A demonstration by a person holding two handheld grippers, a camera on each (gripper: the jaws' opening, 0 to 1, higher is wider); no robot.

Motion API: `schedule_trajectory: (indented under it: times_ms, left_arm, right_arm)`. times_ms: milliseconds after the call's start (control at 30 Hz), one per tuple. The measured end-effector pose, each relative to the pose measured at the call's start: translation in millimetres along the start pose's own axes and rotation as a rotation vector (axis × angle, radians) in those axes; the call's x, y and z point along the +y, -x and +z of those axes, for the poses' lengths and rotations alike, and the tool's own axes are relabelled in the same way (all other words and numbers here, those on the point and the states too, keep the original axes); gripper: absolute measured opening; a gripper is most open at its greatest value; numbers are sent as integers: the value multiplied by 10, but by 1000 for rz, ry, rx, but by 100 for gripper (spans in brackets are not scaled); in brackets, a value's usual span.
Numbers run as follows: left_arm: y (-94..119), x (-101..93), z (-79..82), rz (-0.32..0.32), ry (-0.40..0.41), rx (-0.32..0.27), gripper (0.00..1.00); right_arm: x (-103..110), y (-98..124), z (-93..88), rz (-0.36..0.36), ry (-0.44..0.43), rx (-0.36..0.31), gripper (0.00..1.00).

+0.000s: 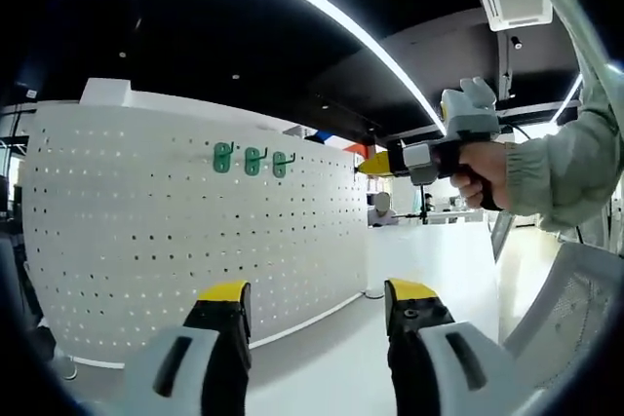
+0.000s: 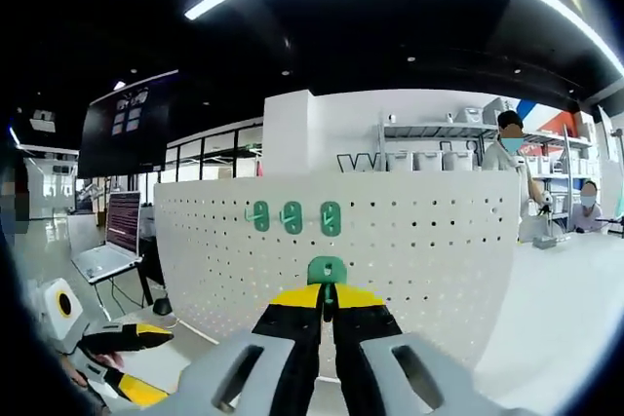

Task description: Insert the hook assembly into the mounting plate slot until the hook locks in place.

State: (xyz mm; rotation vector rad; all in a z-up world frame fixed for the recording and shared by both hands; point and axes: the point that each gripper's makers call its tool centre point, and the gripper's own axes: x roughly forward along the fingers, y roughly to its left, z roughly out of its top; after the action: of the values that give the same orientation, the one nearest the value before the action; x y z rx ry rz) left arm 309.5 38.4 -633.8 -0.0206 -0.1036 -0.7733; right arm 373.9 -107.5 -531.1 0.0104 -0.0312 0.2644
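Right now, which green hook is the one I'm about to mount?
Find the white pegboard with three green hooks hung in a row. Below them, the right gripper pinches a fourth green hook, the one not hung on the board.

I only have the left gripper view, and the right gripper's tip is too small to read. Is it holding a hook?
Observer: Yes. In the right gripper view, the right gripper has its jaws shut on a green hook.
Operator: What is it aimed at?
Observer: The pegboard. The hook sits just under the rightmost of three mounted hooks.
Operator: Anything beside the board?
Observer: An open laptop stands to its left in that view.
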Motion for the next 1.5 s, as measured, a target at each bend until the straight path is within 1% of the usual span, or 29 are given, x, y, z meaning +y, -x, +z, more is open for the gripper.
schedule_trajectory:
  times_ms: [267,400,667,700,1100,1500]
  left_arm:
    - [-9,-17,-11,-9,0,4,57]
    - [-10,-11,-6,-7,-2,1,56]
    - [-15,6,1,-4,8,-2,56]
    - [-17,6,10,-4,7,-6,56]
    - [-37,-8,0,-12,2,-4,55]
    - [-39,2,5,-9,-1,-7,55]
  right_arm:
    - [-167,-225,107,-43,5,-20,1]
    - [-208,-331,150,-55,-3,-29,1]
    - [-254,-516,165,-74,6,-32,1]
    - [-280,-539,156,-80,-9,-32,1]
    - [-414,-725,184,-114,-7,-38,1]
    - [-462,-859,184,-129,1,-33,1]
